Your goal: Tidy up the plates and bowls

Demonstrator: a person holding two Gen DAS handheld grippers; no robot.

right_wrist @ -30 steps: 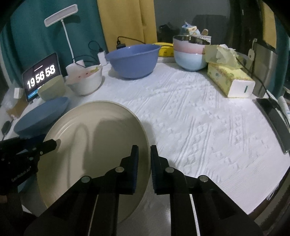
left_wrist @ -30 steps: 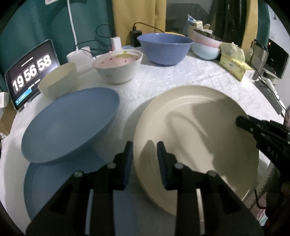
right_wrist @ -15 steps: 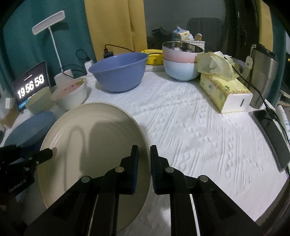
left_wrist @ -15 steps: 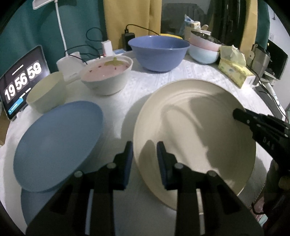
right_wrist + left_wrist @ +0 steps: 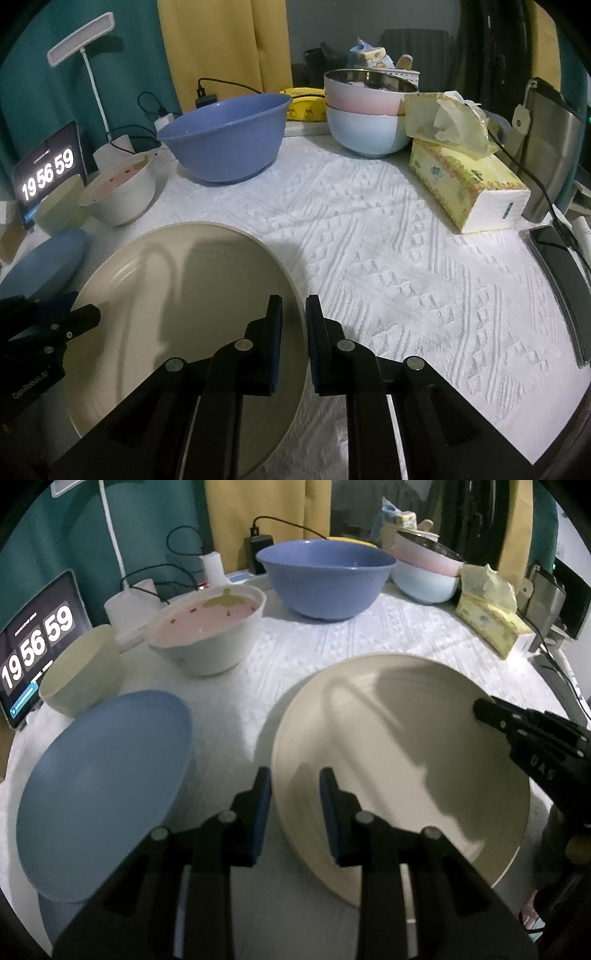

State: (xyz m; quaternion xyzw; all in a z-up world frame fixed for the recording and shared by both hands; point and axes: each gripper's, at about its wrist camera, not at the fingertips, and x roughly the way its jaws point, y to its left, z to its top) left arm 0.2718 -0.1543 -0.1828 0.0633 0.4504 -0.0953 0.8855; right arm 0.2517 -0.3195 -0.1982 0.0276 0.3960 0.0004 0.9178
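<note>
A large cream plate (image 5: 399, 760) is held above the white tablecloth by both grippers. My left gripper (image 5: 295, 797) is shut on its left rim, and my right gripper (image 5: 293, 328) is shut on its right rim; the plate also shows in the right wrist view (image 5: 184, 314). A blue plate (image 5: 99, 786) lies tilted on another blue plate at the left. A white bowl with pink inside (image 5: 210, 631), a small cream bowl (image 5: 81, 672), a large blue bowl (image 5: 325, 576) and stacked pink and light-blue bowls (image 5: 365, 114) stand further back.
A tablet clock (image 5: 33, 646) stands at the far left, with a lamp base and charger cables behind the bowls. A tissue box (image 5: 465, 184), a steel container (image 5: 550, 147) and a dark phone (image 5: 561, 266) lie on the right side.
Both grippers have lifted the cream plate and carried it nearer me, away from the blue plates. The bowls at the back look closer and larger in both views.
</note>
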